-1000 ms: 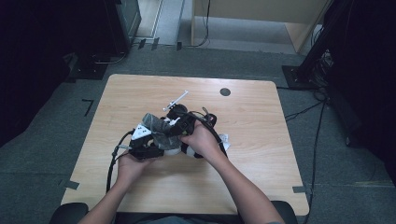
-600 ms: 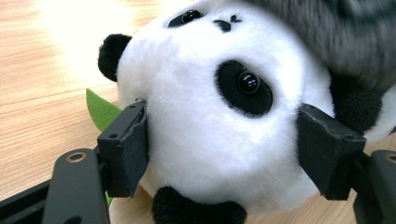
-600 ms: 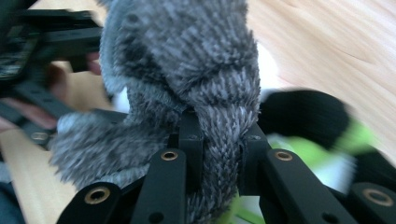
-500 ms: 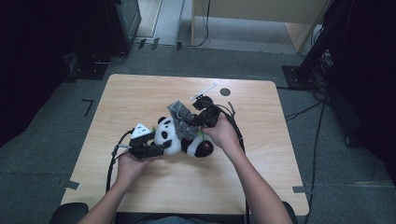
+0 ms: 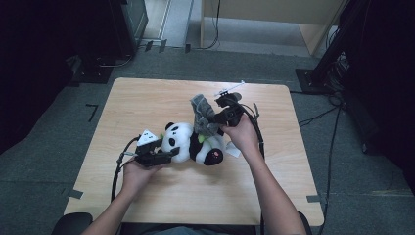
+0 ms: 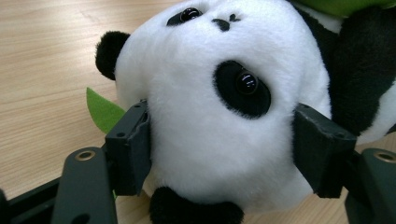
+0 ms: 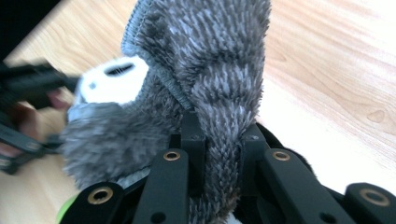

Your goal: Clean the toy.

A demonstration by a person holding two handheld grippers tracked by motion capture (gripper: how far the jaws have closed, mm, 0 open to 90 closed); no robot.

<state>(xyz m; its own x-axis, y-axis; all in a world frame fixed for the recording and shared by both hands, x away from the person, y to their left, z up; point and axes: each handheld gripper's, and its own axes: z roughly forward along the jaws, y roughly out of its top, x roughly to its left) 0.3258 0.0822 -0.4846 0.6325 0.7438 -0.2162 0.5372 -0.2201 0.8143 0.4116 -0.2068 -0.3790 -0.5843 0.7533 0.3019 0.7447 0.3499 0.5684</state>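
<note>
Your left tongs [image 6: 224, 154], just closing, bracket the soft, light panda's [image 5: 193, 142] squashy head at table [image 5: 293, 196] centre, while your right tongs [image 7: 219, 154], clamped on the limp grey fleece garment [image 5: 201, 113], have pulled it toward upper right since earlier.

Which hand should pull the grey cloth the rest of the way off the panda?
Right, most likely. The right gripper is already shut on the grey cloth, lifted above the panda. The left gripper straddles the panda's head, jaws closing on it, so it looks better placed to steady the toy.
</note>
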